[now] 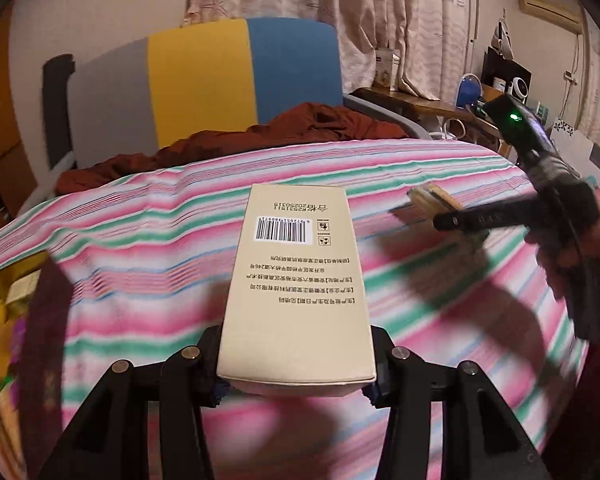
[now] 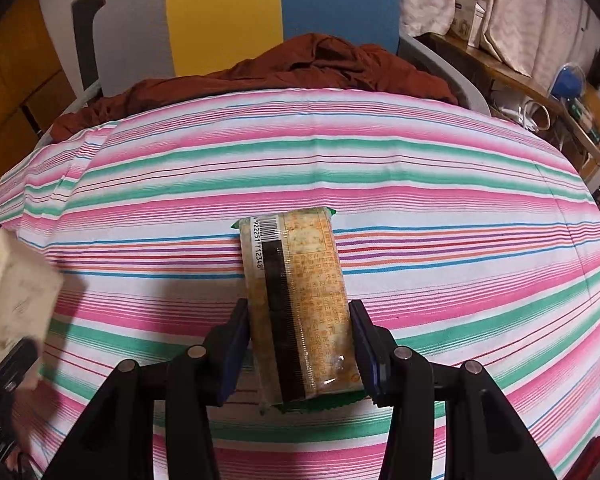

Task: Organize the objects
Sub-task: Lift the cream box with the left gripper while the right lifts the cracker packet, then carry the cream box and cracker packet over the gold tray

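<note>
My left gripper is shut on a tan cardboard box with a barcode, held above the striped bedsheet. My right gripper is shut on a cracker packet with a barcode and green ends, above the same bedsheet. In the left wrist view the right gripper shows at the right, blurred, with the cracker packet in it. In the right wrist view the tan box shows at the left edge.
A rust-red blanket lies bunched at the bed's far end, before a grey, yellow and blue headboard. A wooden shelf with a fan and small items stands at the right. Mixed items lie off the bed's left edge.
</note>
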